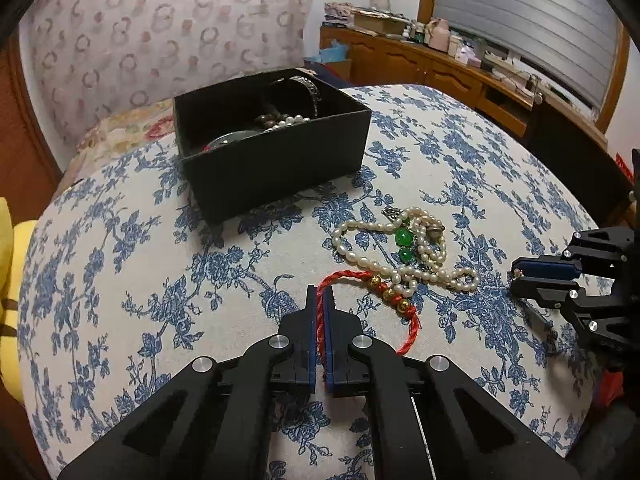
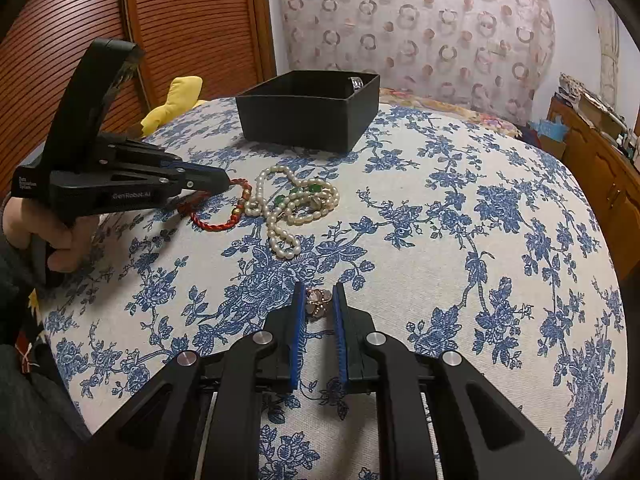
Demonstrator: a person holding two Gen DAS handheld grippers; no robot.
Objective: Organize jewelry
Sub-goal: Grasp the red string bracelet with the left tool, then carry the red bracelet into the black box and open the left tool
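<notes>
Jewelry is seen scattered on a blue-flowered tablecloth (image 1: 120,240), with a red cord bracelet (image 1: 362,278) pinched between the closed fingers of the left gripper (image 1: 320,294). The cord's gold beads (image 1: 390,294) lie against a tangled pearl necklace (image 1: 404,252), among whose loops green stones (image 1: 403,237) are set. A small rose-gold ornament (image 2: 319,301) is framed between the parted fingers of the right gripper (image 2: 318,300), which are held just off it on either side, near the cloth's front. A black box (image 1: 276,168) is placed beyond the heap, well apart from both grippers, with pearls and a bangle (image 1: 310,84) visible inside. A yellow cloth (image 2: 176,100) is glimpsed past the table's far left edge.
</notes>
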